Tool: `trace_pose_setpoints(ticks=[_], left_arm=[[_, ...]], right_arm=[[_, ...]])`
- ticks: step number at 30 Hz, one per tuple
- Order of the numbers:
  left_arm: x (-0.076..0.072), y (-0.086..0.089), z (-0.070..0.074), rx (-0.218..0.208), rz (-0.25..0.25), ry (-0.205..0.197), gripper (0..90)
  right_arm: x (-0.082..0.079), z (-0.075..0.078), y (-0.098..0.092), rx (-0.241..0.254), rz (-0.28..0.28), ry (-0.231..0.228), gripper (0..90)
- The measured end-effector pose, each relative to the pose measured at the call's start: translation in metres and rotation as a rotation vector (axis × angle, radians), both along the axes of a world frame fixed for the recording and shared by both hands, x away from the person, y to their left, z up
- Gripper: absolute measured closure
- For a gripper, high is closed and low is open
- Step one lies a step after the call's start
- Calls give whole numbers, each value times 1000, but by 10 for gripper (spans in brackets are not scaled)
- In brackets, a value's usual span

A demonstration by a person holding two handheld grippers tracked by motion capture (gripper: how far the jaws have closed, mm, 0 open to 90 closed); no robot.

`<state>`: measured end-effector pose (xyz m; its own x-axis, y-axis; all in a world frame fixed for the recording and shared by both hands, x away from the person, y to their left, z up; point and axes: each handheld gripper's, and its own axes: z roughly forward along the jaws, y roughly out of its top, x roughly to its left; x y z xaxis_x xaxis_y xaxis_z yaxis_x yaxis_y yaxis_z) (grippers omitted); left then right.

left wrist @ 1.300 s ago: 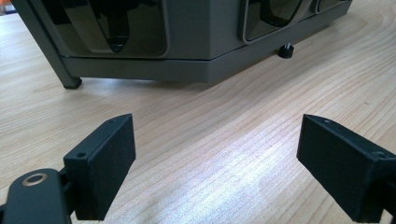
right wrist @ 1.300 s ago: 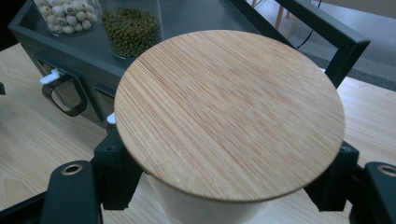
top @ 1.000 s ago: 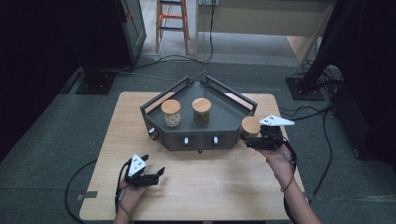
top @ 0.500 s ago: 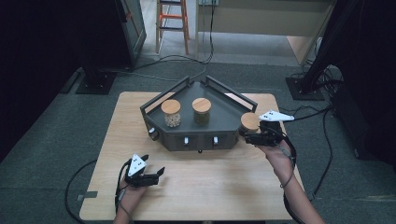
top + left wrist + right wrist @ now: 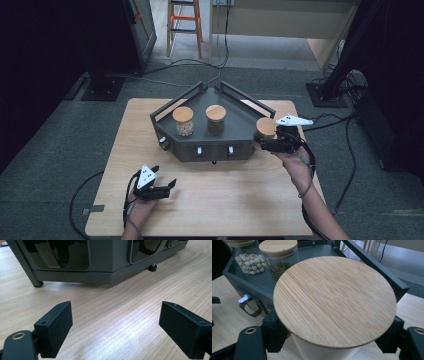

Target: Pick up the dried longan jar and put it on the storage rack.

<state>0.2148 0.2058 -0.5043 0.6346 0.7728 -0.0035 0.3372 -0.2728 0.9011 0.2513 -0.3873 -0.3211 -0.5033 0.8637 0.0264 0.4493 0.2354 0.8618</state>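
My right gripper (image 5: pixel 267 141) is clamped on the third jar (image 5: pixel 265 127) at the right of the frame, beside the grey rack (image 5: pixel 235 117) — two jars already stand there, this one is left. My left gripper (image 5: pixel 161 189) waits, jaws apart.

floor: grey carpet (image 5: pixel 60 165), black cables (image 5: pixel 190 64) | beyond: orange stepladder (image 5: pixel 184 20), beige cabinet (image 5: pixel 285 17) | sides: dark

Matt wooden lid (image 5: pixel 334 300) – grainy wooden table (image 5: pixel 120 322), dark metal rack (image 5: pixel 235 117)
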Motion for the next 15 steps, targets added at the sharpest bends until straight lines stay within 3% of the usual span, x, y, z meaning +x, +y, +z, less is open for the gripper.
trace_pose_setpoints(ticks=[15], left_arm=[[0, 0, 0, 0, -1, 0, 115]], right_arm=[[11, 2, 6, -3, -6, -1, 255]])
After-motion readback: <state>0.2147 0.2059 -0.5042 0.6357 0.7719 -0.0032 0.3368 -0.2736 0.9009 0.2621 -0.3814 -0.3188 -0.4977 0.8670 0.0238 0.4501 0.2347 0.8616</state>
